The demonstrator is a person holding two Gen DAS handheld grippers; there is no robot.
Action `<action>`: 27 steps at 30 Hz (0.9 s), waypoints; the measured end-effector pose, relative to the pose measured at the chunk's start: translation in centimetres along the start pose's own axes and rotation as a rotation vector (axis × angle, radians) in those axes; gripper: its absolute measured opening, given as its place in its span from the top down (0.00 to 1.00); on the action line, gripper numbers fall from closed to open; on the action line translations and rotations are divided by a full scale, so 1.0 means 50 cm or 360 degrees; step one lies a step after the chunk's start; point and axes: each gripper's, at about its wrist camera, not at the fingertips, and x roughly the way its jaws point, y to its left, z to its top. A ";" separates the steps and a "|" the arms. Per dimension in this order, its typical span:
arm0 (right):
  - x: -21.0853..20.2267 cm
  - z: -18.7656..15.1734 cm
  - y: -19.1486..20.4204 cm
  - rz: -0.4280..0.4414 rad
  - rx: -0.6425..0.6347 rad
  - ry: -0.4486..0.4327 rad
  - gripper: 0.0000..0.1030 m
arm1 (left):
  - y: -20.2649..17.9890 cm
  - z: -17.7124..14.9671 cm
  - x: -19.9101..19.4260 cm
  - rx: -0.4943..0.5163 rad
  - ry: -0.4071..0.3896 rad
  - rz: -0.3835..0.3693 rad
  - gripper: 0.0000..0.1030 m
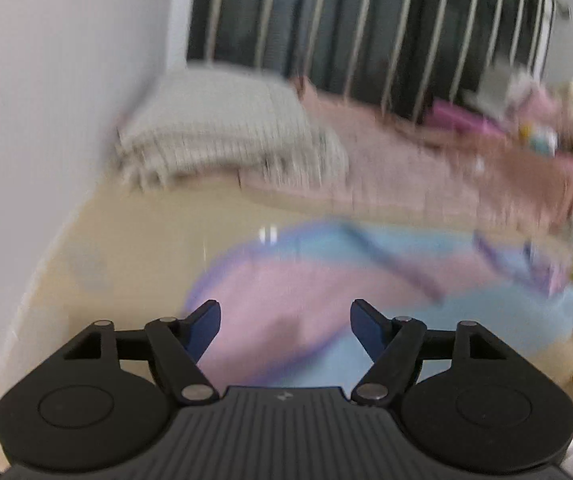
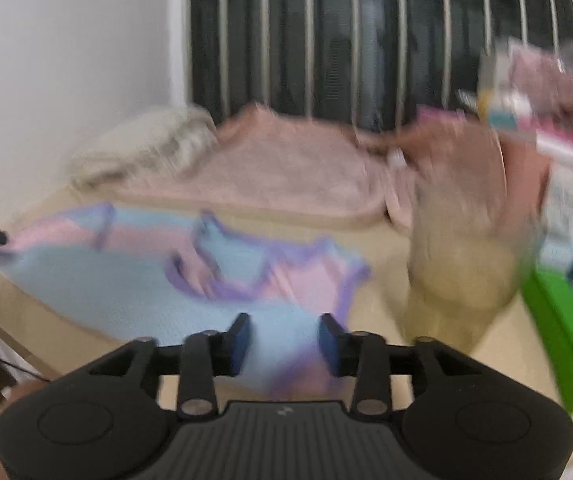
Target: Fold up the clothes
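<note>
Left claw (image 1: 285, 322) released, jaws wide, nothing between them; the pink-and-blue garment (image 1: 326, 280) lies flat on the table (image 1: 134, 248) just ahead of and beneath it. Right claw (image 2: 284, 342) released, jaws apart over the same garment's near edge; pink knit (image 2: 286, 168) beyond, grey folded pile (image 2: 142, 144) far left

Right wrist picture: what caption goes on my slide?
Open right gripper above a blue, pink and purple top lying on the tan table.
</note>
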 end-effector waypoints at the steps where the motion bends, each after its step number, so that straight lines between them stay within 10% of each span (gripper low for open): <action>1: 0.001 0.022 0.004 0.0055 0.0009 -0.0031 0.46 | -0.007 0.023 0.000 0.0039 -0.0031 0.0031 0.20; 10: 0.252 0.227 0.043 0.0255 -0.0026 0.0171 0.45 | -0.129 0.142 0.233 0.0429 0.0210 -0.0102 0.20; 19: 0.442 0.201 0.070 0.0259 -0.0075 0.0474 0.47 | -0.141 0.107 0.381 0.0549 0.0338 -0.0152 0.21; 21: 0.454 0.188 0.067 0.0248 -0.0071 0.0494 0.64 | -0.138 0.110 0.394 0.0525 0.0343 -0.0167 0.23; 27: 0.449 0.177 0.050 0.0238 -0.0012 0.0462 0.93 | -0.138 0.115 0.400 0.0477 0.0333 -0.0278 0.66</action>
